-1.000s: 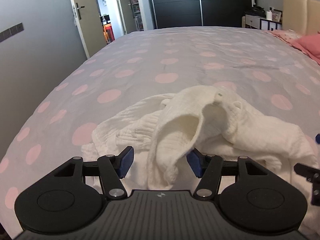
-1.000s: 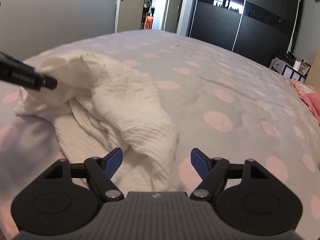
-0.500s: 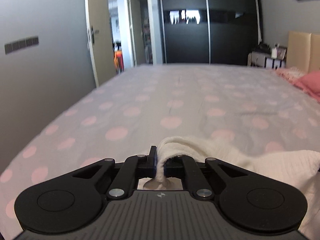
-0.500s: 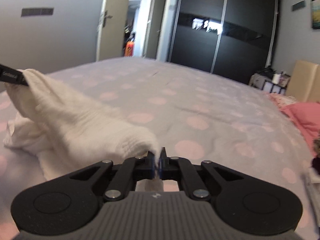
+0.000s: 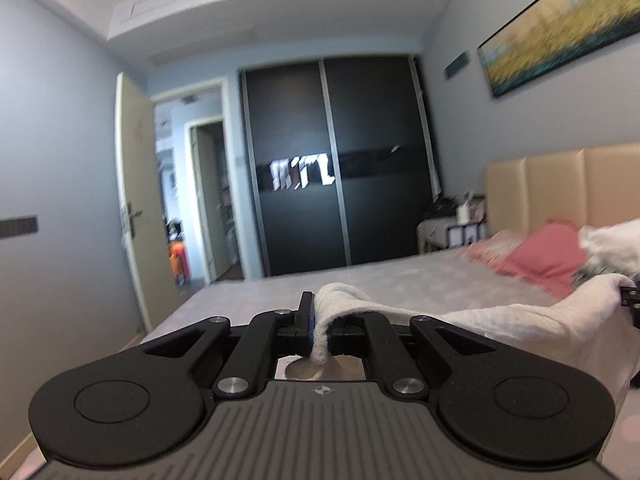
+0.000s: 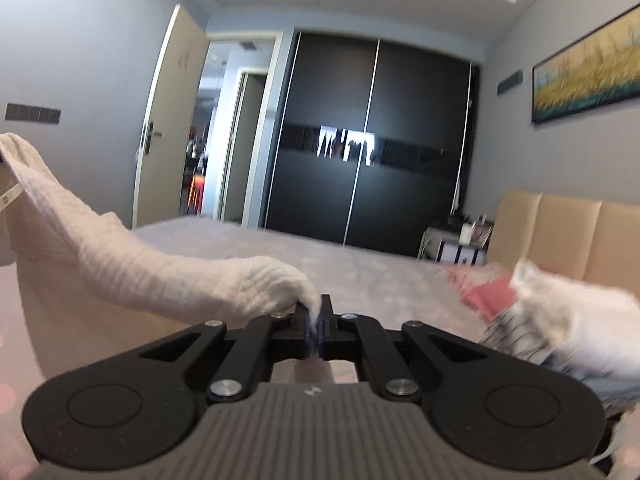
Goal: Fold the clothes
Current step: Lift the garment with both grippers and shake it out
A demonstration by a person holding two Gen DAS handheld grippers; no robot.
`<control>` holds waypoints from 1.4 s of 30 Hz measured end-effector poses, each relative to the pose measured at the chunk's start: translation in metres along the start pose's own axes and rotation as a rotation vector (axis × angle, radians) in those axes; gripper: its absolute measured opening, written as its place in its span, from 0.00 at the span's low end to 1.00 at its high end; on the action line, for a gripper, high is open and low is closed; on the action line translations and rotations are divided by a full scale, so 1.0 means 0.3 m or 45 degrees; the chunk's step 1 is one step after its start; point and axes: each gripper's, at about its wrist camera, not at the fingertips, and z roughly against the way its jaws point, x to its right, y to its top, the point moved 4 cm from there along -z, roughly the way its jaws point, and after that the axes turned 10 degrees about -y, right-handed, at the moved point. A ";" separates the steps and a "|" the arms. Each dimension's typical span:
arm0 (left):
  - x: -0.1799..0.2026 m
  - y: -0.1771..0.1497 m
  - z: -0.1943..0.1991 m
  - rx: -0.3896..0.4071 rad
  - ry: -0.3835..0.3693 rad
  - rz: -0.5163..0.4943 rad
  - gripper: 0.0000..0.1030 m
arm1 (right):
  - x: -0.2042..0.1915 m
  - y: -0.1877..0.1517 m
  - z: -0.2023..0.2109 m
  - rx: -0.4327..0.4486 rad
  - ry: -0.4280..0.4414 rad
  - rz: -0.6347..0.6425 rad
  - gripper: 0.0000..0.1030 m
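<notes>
White garment (image 6: 132, 276) taut above the bed (image 6: 360, 268), each end clenched in left gripper (image 5: 320, 326) and right gripper (image 6: 316, 330), pink pillow (image 5: 548, 256) beyond.

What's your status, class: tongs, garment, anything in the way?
Left tongs and right tongs both shut on white muslin garment. Garment strung between them above the bed. Nothing blocking.

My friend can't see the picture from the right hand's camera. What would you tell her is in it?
The right gripper is shut on an edge of a white garment, which stretches away to the picture's left edge. Beyond lie a bed, a black wardrobe and an open door; it is blurry.
</notes>
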 end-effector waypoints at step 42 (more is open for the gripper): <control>0.078 -0.679 -0.588 -0.966 -0.319 0.436 0.53 | -0.070 -0.521 -0.479 -0.486 0.242 0.465 0.49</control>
